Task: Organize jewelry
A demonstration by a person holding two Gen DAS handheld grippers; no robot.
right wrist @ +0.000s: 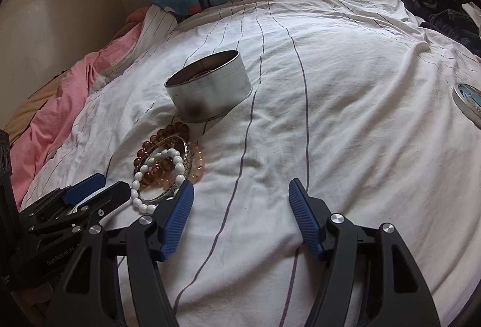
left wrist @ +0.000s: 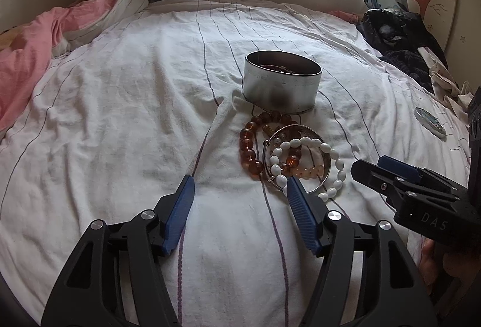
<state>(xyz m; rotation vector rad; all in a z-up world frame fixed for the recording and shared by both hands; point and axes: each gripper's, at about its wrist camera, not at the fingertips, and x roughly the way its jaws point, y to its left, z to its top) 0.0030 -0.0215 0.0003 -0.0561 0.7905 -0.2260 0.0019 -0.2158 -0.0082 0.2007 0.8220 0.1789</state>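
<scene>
While each gripper (left wrist: 239,185) (right wrist: 240,188) gapes empty, four bracelets (left wrist: 288,158) lie beside one tin (left wrist: 281,83).

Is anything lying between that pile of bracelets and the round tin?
Nothing visible. The bracelets lie right in front of the open tin, with only bare sheet around them.

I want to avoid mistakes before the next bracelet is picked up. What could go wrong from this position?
1. The white bead bracelet, amber bead bracelet and silver bangle lie overlapped, so lifting one may drag another along.
2. The left gripper and right gripper are both open and close together beside the pile; they could collide.
3. The tin stands on soft, wrinkled bedding and might tip if bumped.
</scene>
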